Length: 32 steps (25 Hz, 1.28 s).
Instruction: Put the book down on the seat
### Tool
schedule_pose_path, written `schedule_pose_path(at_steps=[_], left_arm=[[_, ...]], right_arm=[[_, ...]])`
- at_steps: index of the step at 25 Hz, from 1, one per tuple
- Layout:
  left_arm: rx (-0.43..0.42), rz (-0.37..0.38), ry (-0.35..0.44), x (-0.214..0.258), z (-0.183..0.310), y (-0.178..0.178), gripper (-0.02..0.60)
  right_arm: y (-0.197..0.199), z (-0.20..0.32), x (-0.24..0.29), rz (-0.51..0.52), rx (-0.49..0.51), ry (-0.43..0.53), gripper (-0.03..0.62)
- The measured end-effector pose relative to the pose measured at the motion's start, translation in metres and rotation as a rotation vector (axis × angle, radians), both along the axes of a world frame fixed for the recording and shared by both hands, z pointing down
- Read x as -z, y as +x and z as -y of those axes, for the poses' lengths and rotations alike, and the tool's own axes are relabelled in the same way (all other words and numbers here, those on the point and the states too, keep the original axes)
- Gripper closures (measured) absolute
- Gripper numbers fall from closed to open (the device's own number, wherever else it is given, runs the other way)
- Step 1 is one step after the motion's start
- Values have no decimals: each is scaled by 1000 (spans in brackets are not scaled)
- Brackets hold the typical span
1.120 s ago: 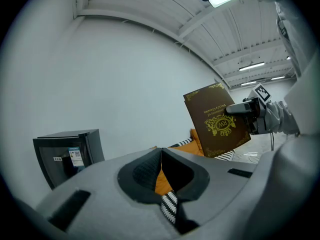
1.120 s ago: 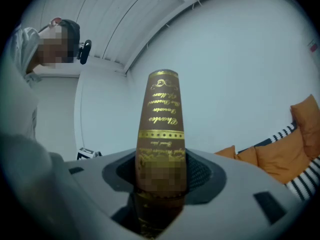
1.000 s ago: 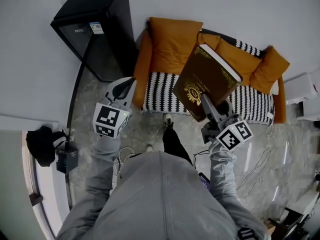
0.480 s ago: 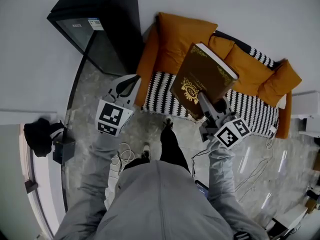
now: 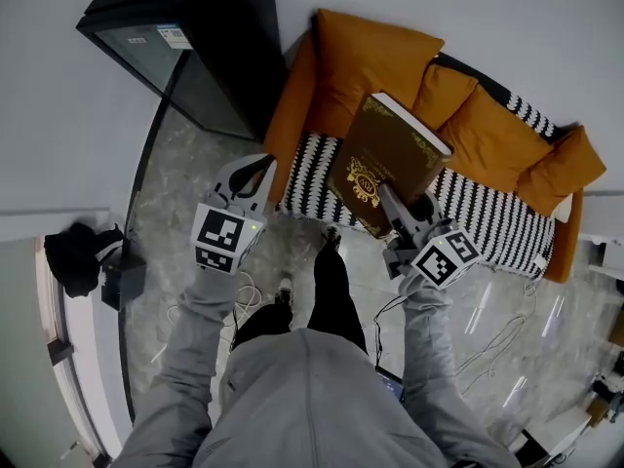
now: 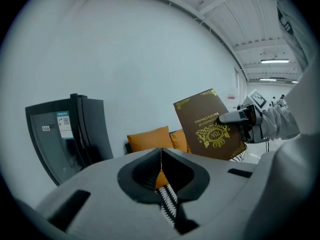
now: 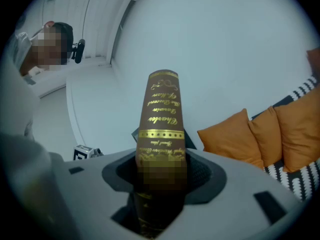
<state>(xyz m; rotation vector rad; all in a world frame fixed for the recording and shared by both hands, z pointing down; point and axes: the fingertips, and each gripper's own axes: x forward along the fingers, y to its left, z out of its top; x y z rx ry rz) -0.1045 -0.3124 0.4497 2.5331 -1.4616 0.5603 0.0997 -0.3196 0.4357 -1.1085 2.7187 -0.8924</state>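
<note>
Head view | right gripper (image 5: 393, 206) jaws clamp book (image 5: 385, 154) over seat (image 5: 487, 213) | left gripper (image 5: 252, 174) jaws closed, empty | placement pending

Pale room, sofa and dark cabinet ahead of you.
You face a white wall (image 5: 546, 27). A black glass-door cabinet (image 5: 185, 57) stands left, just beside the sofa (image 5: 487, 217) with striped seat and orange cushions (image 5: 375, 57). Under you is grey marbled floor (image 5: 185, 178), with loose cables (image 5: 497, 334) right and strip lights (image 6: 274, 61) overhead.
</note>
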Motion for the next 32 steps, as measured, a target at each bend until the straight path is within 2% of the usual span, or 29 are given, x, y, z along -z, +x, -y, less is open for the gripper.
schedule_pose_path(at_steps=[6, 11, 19, 32], left_arm=[[29, 3, -58, -57, 19, -15, 555], [69, 12, -50, -82, 19, -9, 555], [175, -24, -81, -155, 25, -23, 555], [171, -13, -124, -233, 30, -28, 555]], right_arm=[[-22, 33, -70, 19, 28, -93, 356], [-16, 39, -108, 18, 52, -116, 356], [-21, 53, -184, 44, 73, -185, 356], [-22, 61, -325, 114, 44, -376, 356]])
